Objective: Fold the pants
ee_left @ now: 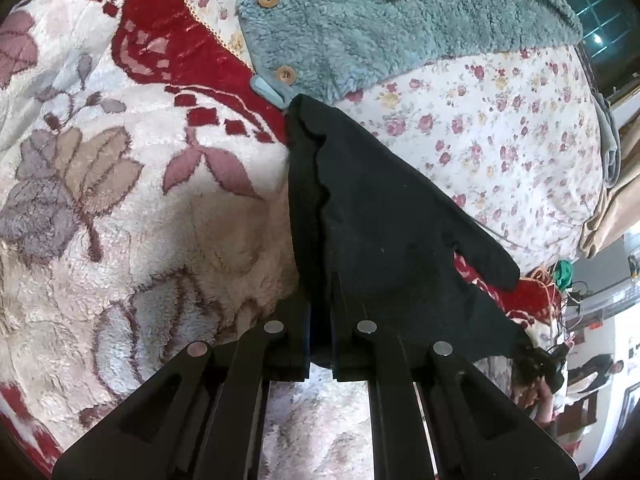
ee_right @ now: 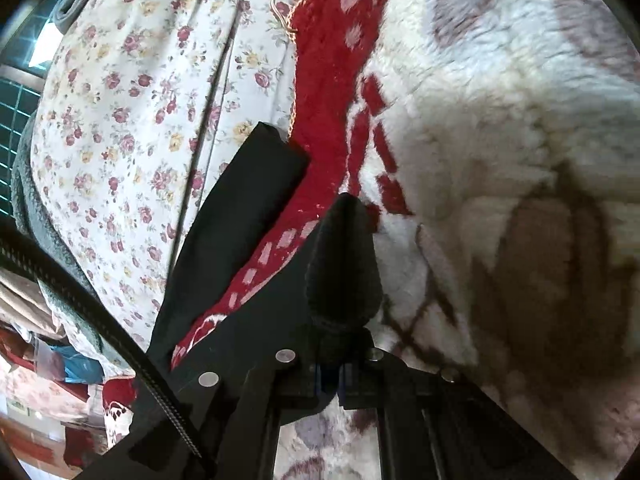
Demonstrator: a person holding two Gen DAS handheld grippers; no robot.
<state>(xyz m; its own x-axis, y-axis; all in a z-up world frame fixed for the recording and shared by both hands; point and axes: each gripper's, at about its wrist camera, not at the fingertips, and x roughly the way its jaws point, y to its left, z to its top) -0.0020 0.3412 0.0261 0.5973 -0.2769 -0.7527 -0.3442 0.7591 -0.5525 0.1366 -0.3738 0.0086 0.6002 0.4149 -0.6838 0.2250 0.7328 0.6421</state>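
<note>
Pants [ee_left: 380,200], black, are being held off the bed at two points, one in each gripper, with the far end trailing onto the bedding. The left gripper [ee_left: 320,312] is being kept clamped on one bunch of the dark cloth; the right gripper [ee_right: 340,344] is being kept clamped on another bunch, which is sticking up past its jaws as a rounded wad. Judged step: the lift-and-carry of a fold is being started, both holds being already made. The next move is judged as calling for both grips being raised and swept together toward the far end, with the cloth being kept taut so no layer is dragged crooked. The long axis is being seen running away from the left gripper, its far tip lying near the seam where the red-and-cream fleece blanket [ee_left: 120,200] meets the floral sheet [ee_left: 500,140], just beside the grey-green fleece jacket [ee_left: 380,20]. In the right wrist view a second dark strip [ee_right: 240,208] is lying along that same seam.
</note>
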